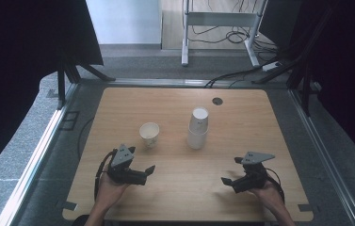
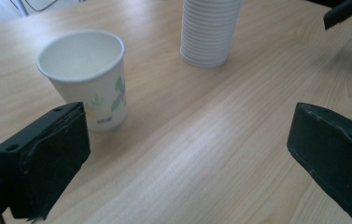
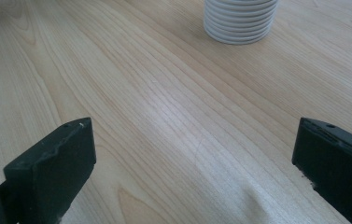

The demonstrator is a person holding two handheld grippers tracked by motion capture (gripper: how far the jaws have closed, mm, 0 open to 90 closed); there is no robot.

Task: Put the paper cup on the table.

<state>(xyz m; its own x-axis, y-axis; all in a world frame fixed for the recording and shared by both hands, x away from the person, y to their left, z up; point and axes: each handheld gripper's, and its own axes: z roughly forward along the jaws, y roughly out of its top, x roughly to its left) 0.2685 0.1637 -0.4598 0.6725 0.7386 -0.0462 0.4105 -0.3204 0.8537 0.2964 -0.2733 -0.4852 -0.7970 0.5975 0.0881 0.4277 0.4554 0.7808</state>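
White paper cup with green leaf print upright, empty, beside tall white cup stack; left gripper, right gripper jaws apart, holding nothing.

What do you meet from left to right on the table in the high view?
Left claw → single cup → cup stack → round hole → right claw.
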